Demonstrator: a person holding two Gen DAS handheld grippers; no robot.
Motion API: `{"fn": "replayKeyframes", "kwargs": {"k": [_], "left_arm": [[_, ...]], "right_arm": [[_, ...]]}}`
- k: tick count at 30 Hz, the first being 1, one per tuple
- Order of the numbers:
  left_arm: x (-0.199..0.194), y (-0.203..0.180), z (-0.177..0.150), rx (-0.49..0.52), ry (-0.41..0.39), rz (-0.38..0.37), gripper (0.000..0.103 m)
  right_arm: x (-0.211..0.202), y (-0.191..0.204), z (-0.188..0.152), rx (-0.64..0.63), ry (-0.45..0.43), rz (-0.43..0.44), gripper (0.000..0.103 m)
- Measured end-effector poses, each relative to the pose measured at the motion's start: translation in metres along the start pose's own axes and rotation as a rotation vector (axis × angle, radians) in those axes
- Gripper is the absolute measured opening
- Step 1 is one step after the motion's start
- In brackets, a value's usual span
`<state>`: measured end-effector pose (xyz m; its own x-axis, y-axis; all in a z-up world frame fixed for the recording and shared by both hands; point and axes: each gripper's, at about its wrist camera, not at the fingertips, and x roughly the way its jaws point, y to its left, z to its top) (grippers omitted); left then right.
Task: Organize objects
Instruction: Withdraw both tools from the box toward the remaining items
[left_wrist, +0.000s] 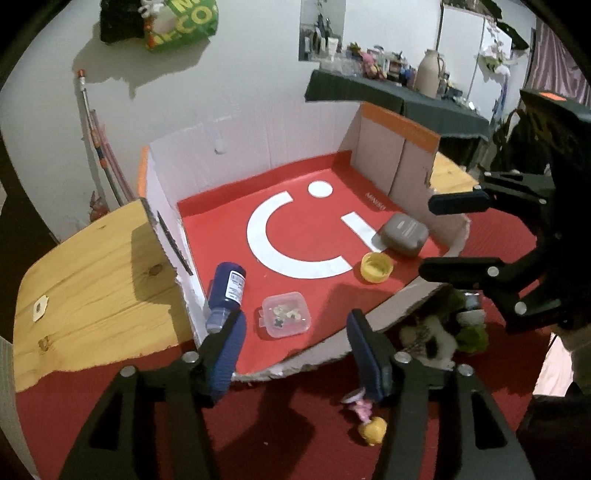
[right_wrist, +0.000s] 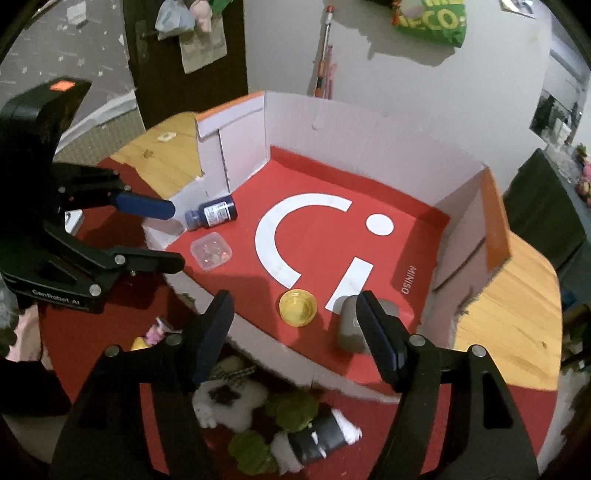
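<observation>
Left gripper (left_wrist: 295, 350) jaws apart, nothing between them; right gripper (right_wrist: 295, 328) jaws apart, empty. Cardboard box (left_wrist: 399, 147) on wooden surface (left_wrist: 92, 266) holds blue bottle (left_wrist: 225, 291) lying at the left wall, clear case (left_wrist: 286, 314) beside it, yellow cap (left_wrist: 376, 267) touching grey case (left_wrist: 404, 233).

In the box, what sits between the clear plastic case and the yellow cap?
Nothing: between the clear plastic case and the yellow cap is only the box's red floor with its white curved print. The right wrist view shows it best.
</observation>
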<state>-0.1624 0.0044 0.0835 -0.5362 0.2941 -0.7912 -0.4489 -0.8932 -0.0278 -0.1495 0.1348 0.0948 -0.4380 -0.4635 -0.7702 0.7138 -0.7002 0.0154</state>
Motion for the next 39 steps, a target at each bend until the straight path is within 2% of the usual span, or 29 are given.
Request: {"fn": "replayKeyframes", "kwargs": {"k": [9, 14, 25, 31, 36, 39], "left_arm": [[-0.041, -0.014, -0.018, -0.05, -0.122, 0.027, 0.079], [-0.059, -0.024, -0.033, -0.081, -0.182, 0.046, 0.088], [-0.078, -0.045, -0.066, -0.125, -0.276, 0.112, 0.097], [-0.078, -0.056, -0.082, -0.154, -0.301, 0.146, 0.102], [-0.071, -0.062, -0.096, -0.203, -0.278, 0.129, 0.103], [-0.066, -0.066, -0.106, -0.224, -0.279, 0.146, 0.103]], "right_arm": [[-0.046, 0.006, -0.021, 0.044, -0.082, -0.026, 0.074], [-0.067, 0.012, -0.037, 0.072, -0.127, -0.043, 0.081], [-0.085, 0.021, -0.072, 0.134, -0.169, -0.08, 0.086], [-0.083, 0.026, -0.09, 0.183, -0.183, -0.118, 0.087], [-0.08, 0.025, -0.105, 0.239, -0.201, -0.118, 0.088], [-0.075, 0.027, -0.114, 0.26, -0.202, -0.141, 0.088]]}}
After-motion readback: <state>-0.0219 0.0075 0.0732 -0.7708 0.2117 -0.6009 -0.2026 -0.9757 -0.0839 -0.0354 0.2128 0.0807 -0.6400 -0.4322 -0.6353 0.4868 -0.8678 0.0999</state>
